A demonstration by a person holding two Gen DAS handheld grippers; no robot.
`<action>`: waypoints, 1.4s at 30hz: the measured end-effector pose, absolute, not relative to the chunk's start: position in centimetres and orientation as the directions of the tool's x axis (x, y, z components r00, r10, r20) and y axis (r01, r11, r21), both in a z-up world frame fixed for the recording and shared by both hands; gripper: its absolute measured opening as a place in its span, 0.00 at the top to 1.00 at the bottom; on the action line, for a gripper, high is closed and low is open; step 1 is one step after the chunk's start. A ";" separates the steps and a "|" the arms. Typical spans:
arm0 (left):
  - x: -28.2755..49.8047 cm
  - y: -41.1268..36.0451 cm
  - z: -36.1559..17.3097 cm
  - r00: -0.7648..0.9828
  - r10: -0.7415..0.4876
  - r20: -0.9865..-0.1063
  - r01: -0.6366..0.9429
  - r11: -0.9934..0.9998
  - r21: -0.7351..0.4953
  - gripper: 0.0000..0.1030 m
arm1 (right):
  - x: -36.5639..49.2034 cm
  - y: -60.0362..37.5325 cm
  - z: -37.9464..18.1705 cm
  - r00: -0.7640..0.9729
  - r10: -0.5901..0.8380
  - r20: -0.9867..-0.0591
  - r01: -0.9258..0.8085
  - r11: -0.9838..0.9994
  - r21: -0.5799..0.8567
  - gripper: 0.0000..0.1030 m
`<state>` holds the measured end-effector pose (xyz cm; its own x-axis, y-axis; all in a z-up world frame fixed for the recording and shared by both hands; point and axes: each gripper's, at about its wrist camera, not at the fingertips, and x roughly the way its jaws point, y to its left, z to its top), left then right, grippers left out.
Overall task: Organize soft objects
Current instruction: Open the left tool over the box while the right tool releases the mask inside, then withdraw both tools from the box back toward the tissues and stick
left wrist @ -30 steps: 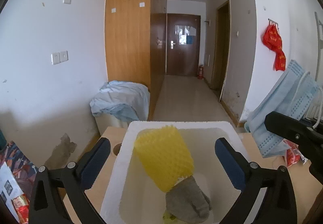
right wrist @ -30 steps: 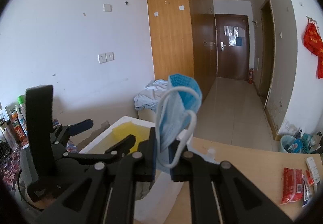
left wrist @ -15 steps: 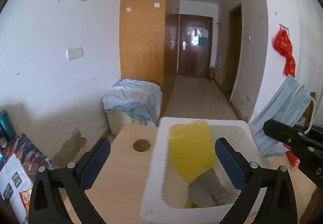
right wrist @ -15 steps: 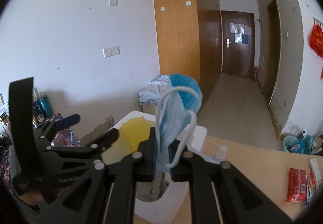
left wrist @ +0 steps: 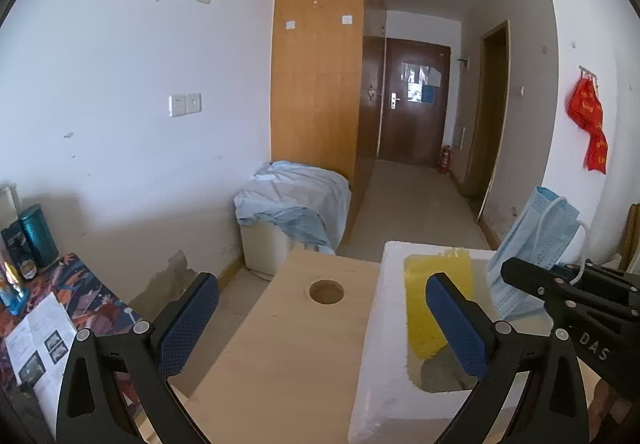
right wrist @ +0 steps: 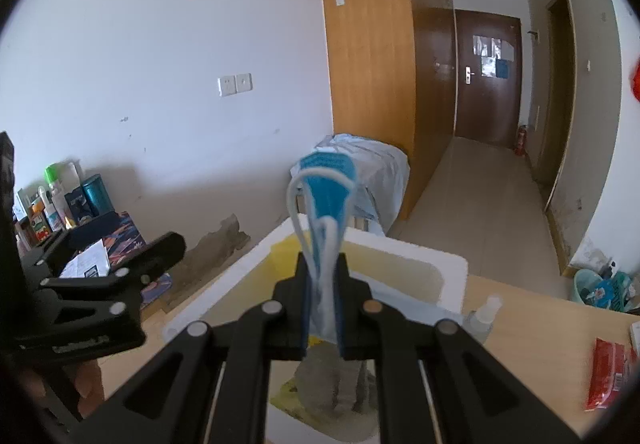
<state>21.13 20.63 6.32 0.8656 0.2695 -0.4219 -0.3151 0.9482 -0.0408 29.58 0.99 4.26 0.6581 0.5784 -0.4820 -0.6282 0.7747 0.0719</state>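
Grey cloth (right wrist: pixel 336 384) half hidden (behind right hand-held gripper (right wrist: pixel 322 310)).

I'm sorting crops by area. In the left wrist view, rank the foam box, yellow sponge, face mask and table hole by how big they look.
1. Foam box
2-3. Face mask and yellow sponge: look alike, both partly hidden by tools, so unranked
4. Table hole

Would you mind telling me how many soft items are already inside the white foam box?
2: a yellow sponge leaning against the foam box's far-left wall, and a grey cloth on its floor; more may be hidden.
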 end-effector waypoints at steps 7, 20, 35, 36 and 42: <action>20.7 21.2 6.3 0.862 0.278 -0.424 -0.327 0.944 -0.045 0.00 | 29.7 1.1 4.0 0.649 0.576 -0.498 -0.632 0.772 0.070 0.87; 20.1 21.8 6.8 0.865 0.284 -0.413 -0.336 0.940 -0.059 0.00 | 29.6 1.5 4.4 0.669 0.559 -0.490 -0.611 0.789 0.065 0.43; 19.1 21.6 7.7 0.870 0.290 -0.399 -0.340 0.939 -0.059 0.00 | 28.1 1.1 5.3 0.696 0.548 -0.465 -0.598 0.800 0.049 0.20; 19.1 21.5 7.7 0.870 0.288 -0.400 -0.338 0.939 -0.059 0.00 | 28.0 1.1 5.4 0.696 0.546 -0.467 -0.597 0.801 0.046 0.20; 18.3 20.8 8.2 0.876 0.285 -0.388 -0.331 0.942 -0.056 0.00 | 26.9 0.3 5.8 0.706 0.541 -0.457 -0.594 0.804 0.032 0.19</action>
